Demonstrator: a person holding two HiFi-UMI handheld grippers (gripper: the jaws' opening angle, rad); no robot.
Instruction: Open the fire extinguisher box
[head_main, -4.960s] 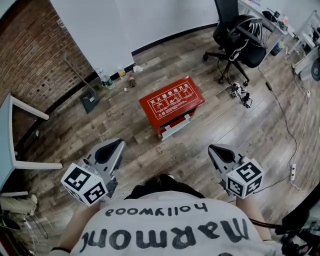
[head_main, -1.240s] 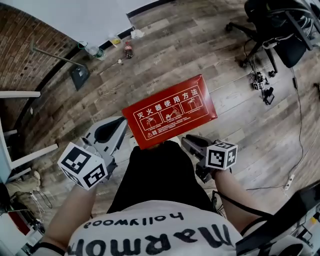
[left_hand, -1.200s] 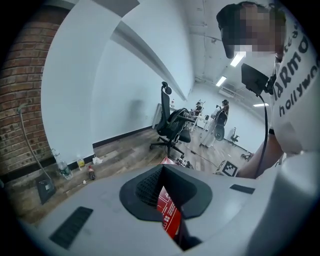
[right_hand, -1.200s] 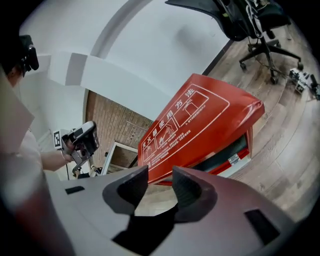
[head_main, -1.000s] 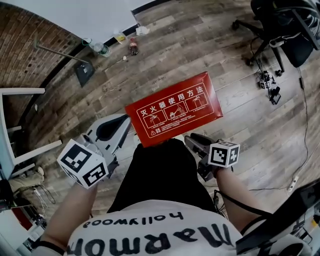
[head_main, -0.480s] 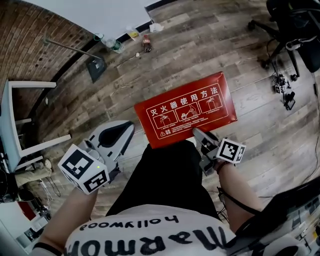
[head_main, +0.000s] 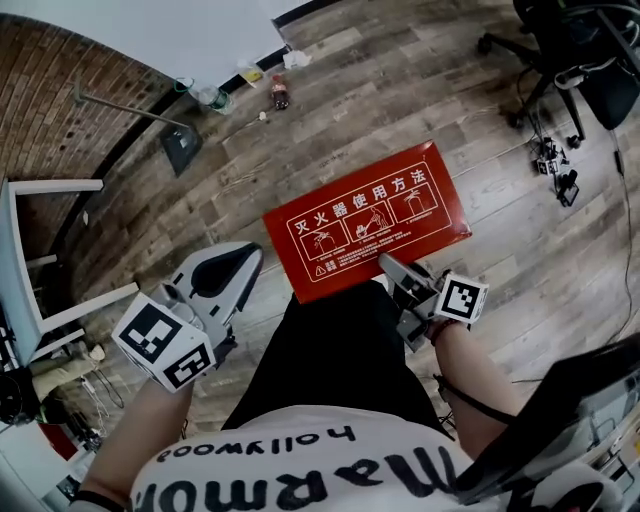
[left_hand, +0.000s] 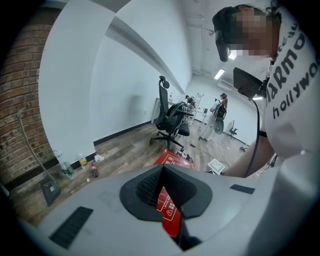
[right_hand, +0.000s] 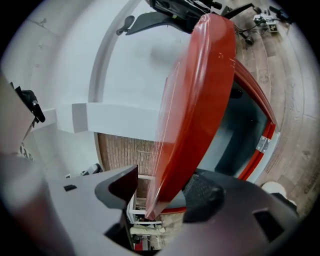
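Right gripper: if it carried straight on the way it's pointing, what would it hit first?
The red box lid. Its raised edge already sits between the right gripper's jaws, which have just been opening and don't clamp it, so going on would probably drive that edge deeper into the gap.

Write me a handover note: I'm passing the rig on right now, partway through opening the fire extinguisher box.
Left gripper: open, empty, held off to the left of the box.
Right gripper: jaws have just been opening and stand wide; the near edge of the lid sits between them, not clamped.
Box: on the floor. Lid is lifted partway, with a gap showing the inside.
Done: lid raised off the rim.
Left: swing the lid fully open, probably by pushing up under its edge.
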